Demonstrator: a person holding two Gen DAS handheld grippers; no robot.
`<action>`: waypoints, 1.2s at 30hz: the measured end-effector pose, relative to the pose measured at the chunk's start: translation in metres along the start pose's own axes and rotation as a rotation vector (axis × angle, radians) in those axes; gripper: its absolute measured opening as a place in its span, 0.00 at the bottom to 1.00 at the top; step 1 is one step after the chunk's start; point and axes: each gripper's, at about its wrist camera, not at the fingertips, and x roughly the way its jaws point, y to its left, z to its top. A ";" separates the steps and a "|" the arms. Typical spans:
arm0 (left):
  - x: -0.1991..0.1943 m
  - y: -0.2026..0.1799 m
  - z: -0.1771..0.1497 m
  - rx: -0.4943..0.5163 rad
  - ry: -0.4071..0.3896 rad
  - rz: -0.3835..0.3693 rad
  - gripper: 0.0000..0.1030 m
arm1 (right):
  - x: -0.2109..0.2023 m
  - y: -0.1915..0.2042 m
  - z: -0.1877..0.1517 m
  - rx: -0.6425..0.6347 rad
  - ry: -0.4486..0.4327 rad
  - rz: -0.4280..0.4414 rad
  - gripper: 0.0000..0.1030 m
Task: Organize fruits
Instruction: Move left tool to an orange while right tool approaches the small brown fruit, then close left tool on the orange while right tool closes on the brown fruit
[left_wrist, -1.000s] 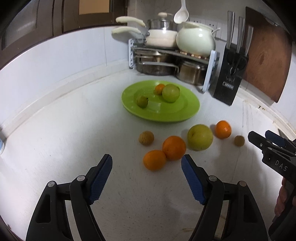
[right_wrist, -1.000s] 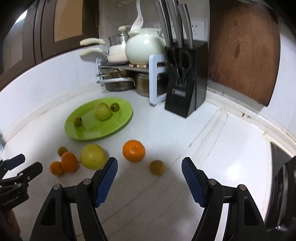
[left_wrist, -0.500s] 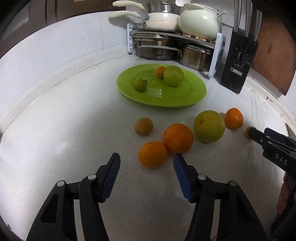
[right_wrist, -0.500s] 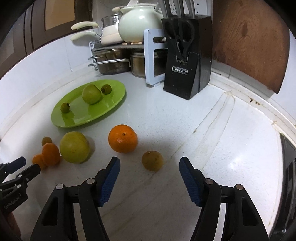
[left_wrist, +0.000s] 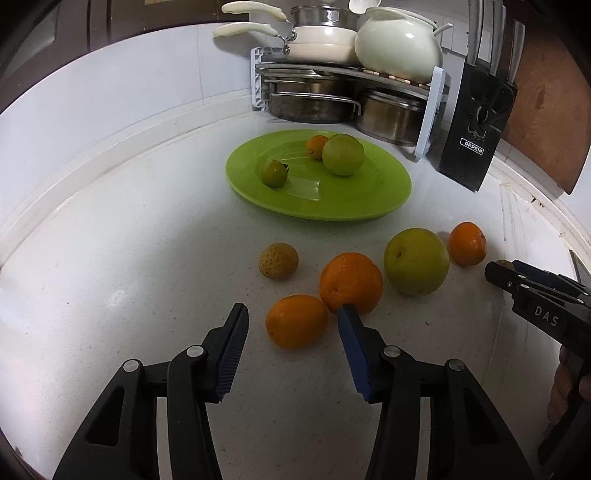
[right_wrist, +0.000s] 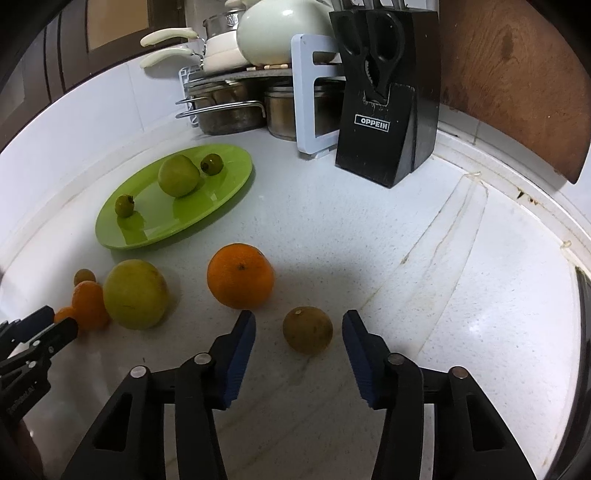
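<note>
My left gripper is open, its blue pads on either side of a small orange on the white counter. A larger orange, a yellow-green apple, a bumpy tan fruit and another orange lie nearby. My right gripper is open around a small brown fruit, with an orange just ahead to its left. The green plate holds a green apple and two small fruits.
A pot rack with pans and a cream pot stands in the back corner. A black knife block stands to its right, with a wooden board behind. The right gripper shows at the left wrist view's right edge.
Both grippers have moved forward and down toward the fruit. The left now brackets the small orange and the right brackets the small brown fruit. Both jaws have narrowed somewhat.
</note>
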 end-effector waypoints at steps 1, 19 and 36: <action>0.000 0.000 0.000 0.000 -0.005 -0.001 0.46 | 0.000 0.000 0.000 0.001 0.001 0.000 0.45; 0.002 0.004 -0.004 -0.022 -0.008 -0.044 0.38 | -0.009 0.011 0.000 -0.012 -0.003 0.057 0.29; -0.015 0.009 -0.006 -0.003 -0.053 -0.084 0.34 | -0.036 0.031 -0.011 -0.015 -0.025 0.096 0.29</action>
